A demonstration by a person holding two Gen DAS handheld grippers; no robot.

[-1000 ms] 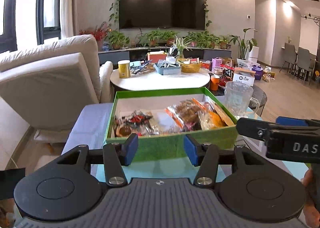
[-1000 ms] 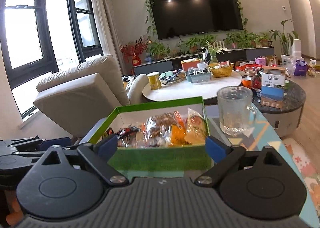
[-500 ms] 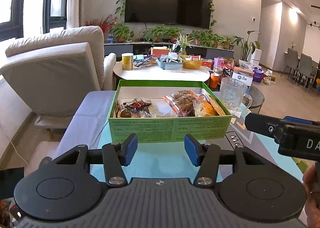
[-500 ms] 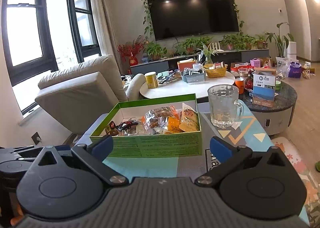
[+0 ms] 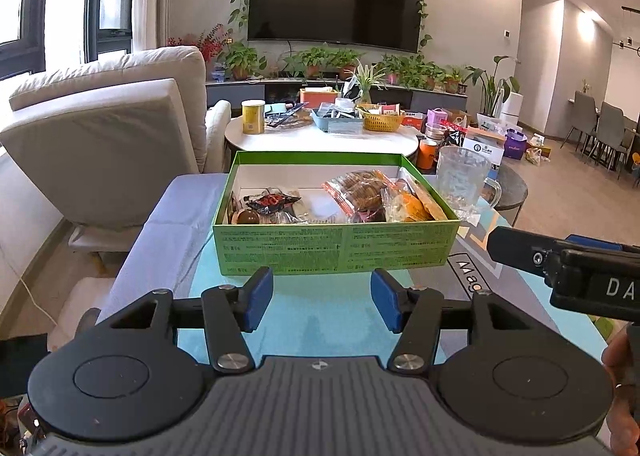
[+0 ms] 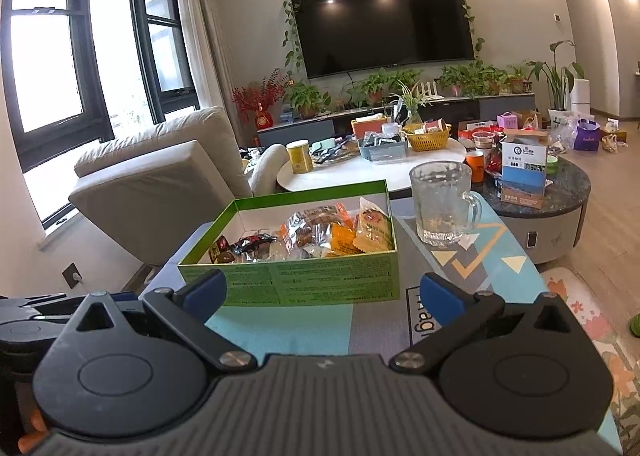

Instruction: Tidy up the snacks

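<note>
Both claws, left gripper (image 5: 322, 298) and right gripper (image 6: 322, 294), sit low in frame, fingers apart, holding nothing. Mid-frame stands the green box (image 5: 336, 248), wrapped snacks (image 5: 360, 194) inside. Right of it: a glass mug (image 6: 442, 204).

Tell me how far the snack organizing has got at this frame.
Done: the snack packets all lie inside the green box, none loose on the mat around it. In hand: nothing; the left gripper and right gripper are both open and empty, short of the box. Left: perhaps nothing; whether the box needs sorting, I cannot tell.
</note>
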